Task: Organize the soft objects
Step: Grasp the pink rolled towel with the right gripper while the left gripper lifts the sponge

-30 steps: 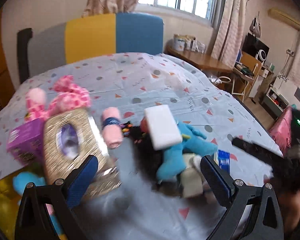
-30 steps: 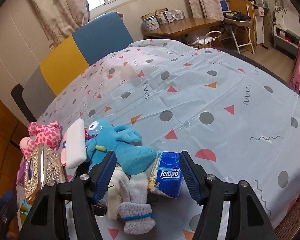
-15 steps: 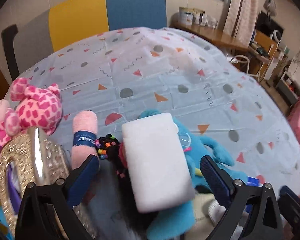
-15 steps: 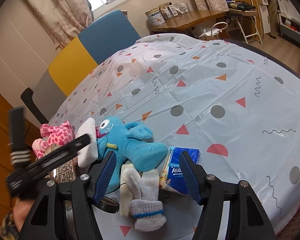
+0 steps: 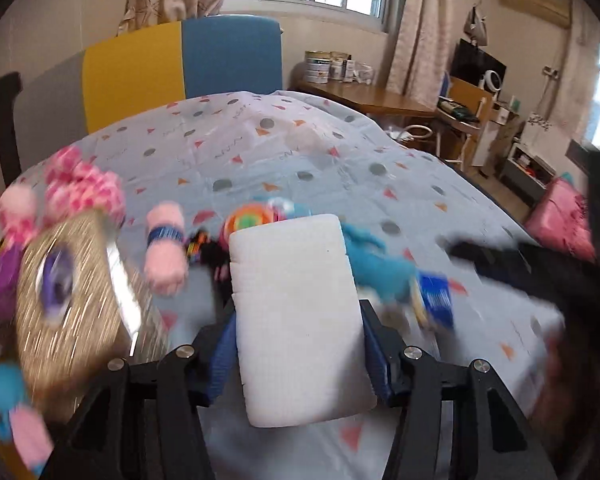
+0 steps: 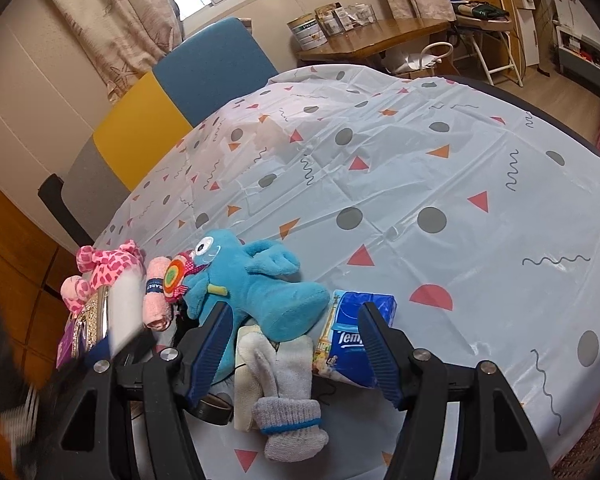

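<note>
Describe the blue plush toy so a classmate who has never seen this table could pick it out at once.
On the patterned tablecloth, look at the heap of soft things at the near edge. The plush lies on top, between the pink towel roll and the tissue pack. It alone is bright blue with one big white eye.

"Temp…", cut off by the finger, shows in white on the blue tissue pack [image 6: 354, 338] between the right claw's fingers; other print is too small to read.
</note>
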Tool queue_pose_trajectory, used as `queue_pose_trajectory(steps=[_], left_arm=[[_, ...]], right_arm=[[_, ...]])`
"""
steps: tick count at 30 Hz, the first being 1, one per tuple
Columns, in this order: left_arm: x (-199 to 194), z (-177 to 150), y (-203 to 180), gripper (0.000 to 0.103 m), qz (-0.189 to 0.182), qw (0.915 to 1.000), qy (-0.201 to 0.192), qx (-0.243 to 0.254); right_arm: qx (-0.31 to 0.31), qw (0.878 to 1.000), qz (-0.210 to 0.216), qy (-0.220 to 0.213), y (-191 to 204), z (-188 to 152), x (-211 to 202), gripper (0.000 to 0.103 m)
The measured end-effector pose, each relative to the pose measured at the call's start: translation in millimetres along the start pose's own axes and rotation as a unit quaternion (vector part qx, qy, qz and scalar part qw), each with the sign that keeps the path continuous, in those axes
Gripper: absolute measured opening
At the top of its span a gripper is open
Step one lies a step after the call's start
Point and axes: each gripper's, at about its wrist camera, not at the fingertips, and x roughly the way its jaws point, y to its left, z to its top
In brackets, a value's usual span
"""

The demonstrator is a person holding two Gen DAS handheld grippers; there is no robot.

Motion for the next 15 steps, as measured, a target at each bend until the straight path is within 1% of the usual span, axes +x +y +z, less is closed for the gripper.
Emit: queue_pose_trajectory(steps=[4,9,11,12,13,15], left_arm=[[-36.5,-43.2,18.9,0.057,0.011,0.9997,-0.005,-0.023],[-69.9,-83.3,64.1,0.057,0.027,0.9953,-0.003,-0.093],[-79.4,-91.8,79.7,0.057,0.032,0.9932,-0.007,-0.112],[-84.9,-97.0,85.0,0.057,0.036,0.9924,-0.010,-0.117],[-87.8,-99.5,89.9,0.057,0.038,0.9917,-0.012,-0.122],[-94.8,-103.7,98.8,0.057,0.037,0.9904,-0.020,-0.132]], right_arm=[[-0.005,1.000,-0.001,0.005,2.0,-1.5,1.5,0.066],[-0.027,0.999,0.019,0.007,12.0,-5.4,0.5,0.066],[-0.054,0.998,0.037,0.016,25.2,-8.3,2.8,0.066],[-0.063,0.997,0.045,0.021,30.4,-9.5,4.4,0.064],[-0.075,0.995,0.057,0.031,38.9,-10.4,7.7,0.060],[-0.094,0.991,0.080,0.055,59.2,-6.9,17.5,0.059]])
